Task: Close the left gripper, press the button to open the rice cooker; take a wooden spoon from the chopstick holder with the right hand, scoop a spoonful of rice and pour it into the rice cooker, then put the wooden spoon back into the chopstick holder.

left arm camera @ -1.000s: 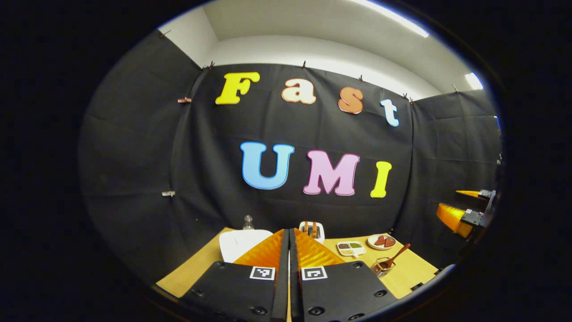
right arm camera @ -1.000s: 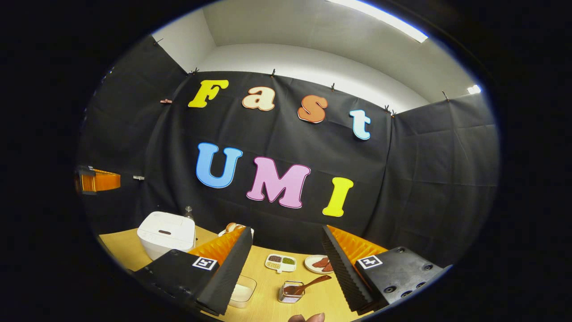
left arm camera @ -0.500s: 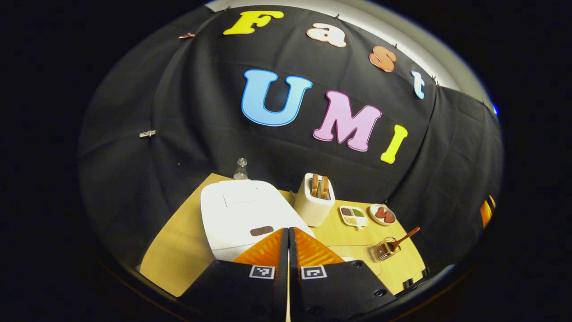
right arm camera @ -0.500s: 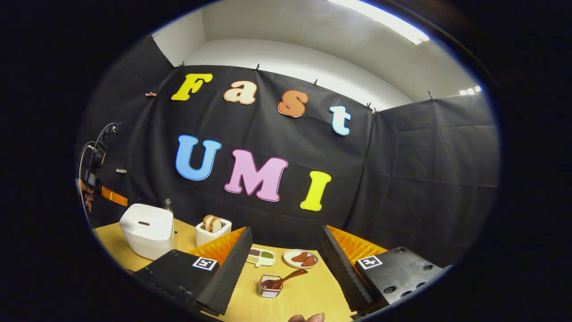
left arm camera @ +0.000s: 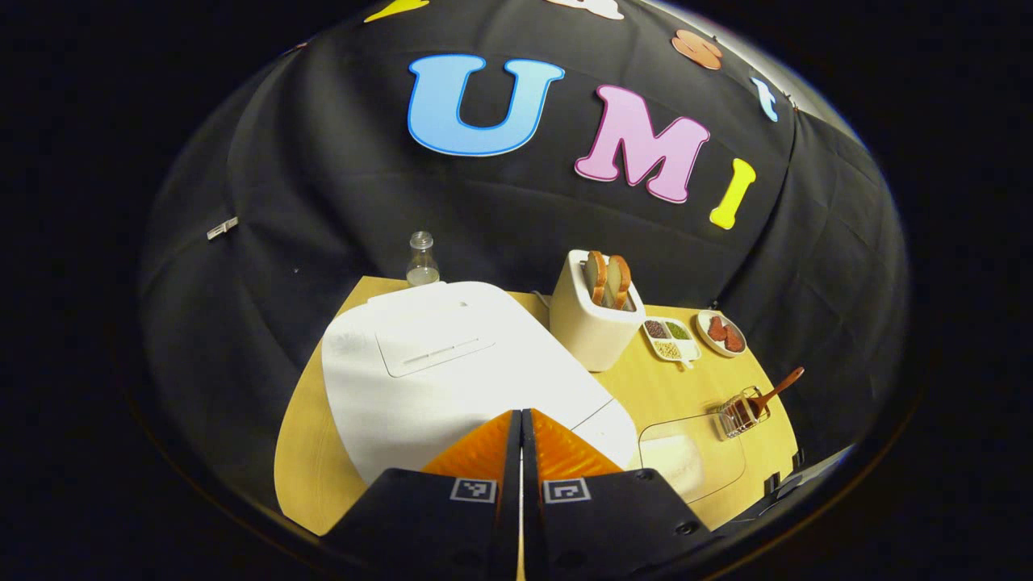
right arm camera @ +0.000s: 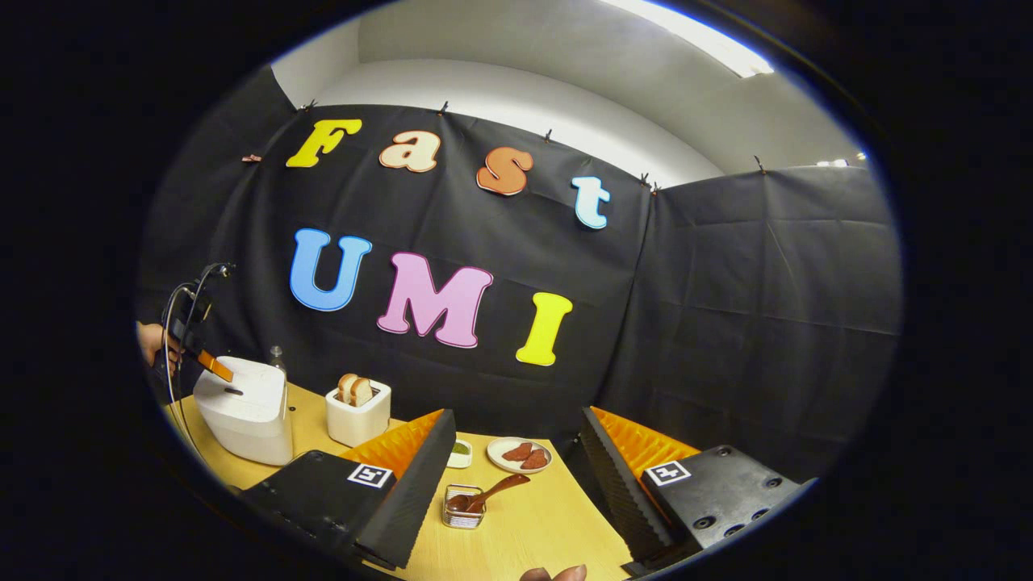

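Note:
My left gripper (left arm camera: 520,414) is shut with nothing between its fingers, its tips low over the front of the closed white rice cooker (left arm camera: 452,363); the button is hidden under them. In the right gripper view that left gripper (right arm camera: 226,374), held by a hand, slants down onto the rice cooker (right arm camera: 246,407) at the far left. My right gripper (right arm camera: 516,420) stands open above the table. Below and between its fingers sits the wire chopstick holder (right arm camera: 464,508) with the wooden spoon (right arm camera: 492,491) leaning out to the right. The holder (left arm camera: 742,411) and a clear tub of rice (left arm camera: 690,456) lie right of the cooker.
A toaster (left arm camera: 593,319) with two bread slices stands behind the cooker, a small glass bottle (left arm camera: 421,260) at the back. A divided dish (left arm camera: 671,337) and a plate (left arm camera: 722,332) of reddish pieces lie at the back right. The wooden table (right arm camera: 549,524) ends near the holder.
My left gripper has tipped down and come close over the rice cooker, still shut. My right gripper has swung so the holder now sits left of centre between its fingers; it stays open.

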Tool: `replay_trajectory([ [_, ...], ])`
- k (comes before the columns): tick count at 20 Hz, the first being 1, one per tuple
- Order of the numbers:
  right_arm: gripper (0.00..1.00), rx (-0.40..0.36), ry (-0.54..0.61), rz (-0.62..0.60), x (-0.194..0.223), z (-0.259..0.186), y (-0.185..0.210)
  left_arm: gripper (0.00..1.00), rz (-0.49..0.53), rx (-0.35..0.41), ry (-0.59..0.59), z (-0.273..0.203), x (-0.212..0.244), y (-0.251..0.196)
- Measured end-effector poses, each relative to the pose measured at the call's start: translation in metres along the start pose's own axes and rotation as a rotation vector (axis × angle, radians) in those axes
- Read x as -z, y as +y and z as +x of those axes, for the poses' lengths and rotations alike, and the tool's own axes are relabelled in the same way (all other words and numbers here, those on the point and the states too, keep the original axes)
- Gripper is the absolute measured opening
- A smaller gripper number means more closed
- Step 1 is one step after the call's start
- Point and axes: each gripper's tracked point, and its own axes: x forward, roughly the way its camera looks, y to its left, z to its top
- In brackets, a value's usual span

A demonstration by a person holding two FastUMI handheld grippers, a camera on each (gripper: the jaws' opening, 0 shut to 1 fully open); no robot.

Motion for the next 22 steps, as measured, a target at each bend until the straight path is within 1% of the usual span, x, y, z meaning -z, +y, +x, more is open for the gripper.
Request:
replay_trajectory([
  [2, 0.97, 0.006, 0.006, -0.003, 0.002, -0.001, -0.001, 0.07, 0.016, -0.009, 0.019, 0.009, 0.003, 0.004],
  [5, 0.97, 0.009, 0.017, -0.015, 0.006, 0.000, -0.001, 0.07, 0.012, -0.009, 0.061, 0.021, 0.012, 0.004],
  [7, 0.96, 0.006, 0.017, -0.012, 0.005, 0.000, 0.001, 0.08, 0.027, -0.012, 0.076, 0.022, 0.014, 0.006],
  [10, 0.97, -0.007, 0.016, -0.023, 0.006, 0.001, 0.009, 0.08, 0.038, -0.035, 0.127, 0.023, 0.021, 0.005],
  [11, 0.98, -0.009, 0.014, -0.028, 0.005, 0.002, 0.010, 0.10, 0.052, -0.044, 0.153, 0.022, 0.025, 0.004],
  [12, 0.98, -0.010, 0.011, -0.028, 0.004, 0.002, 0.011, 0.08, 0.070, -0.051, 0.154, 0.024, 0.024, 0.005],
  [13, 0.98, -0.012, 0.007, -0.026, 0.003, 0.001, 0.011, 0.08, 0.080, -0.058, 0.150, 0.023, 0.023, 0.005],
  [15, 0.97, -0.014, 0.007, -0.025, 0.005, 0.000, 0.010, 0.08, 0.084, -0.068, 0.094, 0.017, 0.009, 0.002],
  [18, 0.97, -0.007, 0.014, -0.021, 0.011, -0.003, 0.001, 0.08, 0.087, -0.084, -0.062, -0.005, -0.026, 0.004],
  [19, 0.96, -0.008, 0.018, -0.016, 0.012, -0.003, 0.000, 0.08, 0.097, -0.101, -0.109, -0.013, -0.041, 0.006],
  [22, 0.98, -0.001, 0.021, 0.009, 0.014, -0.004, -0.008, 0.08, 0.160, -0.150, -0.225, -0.036, -0.077, 0.010],
])
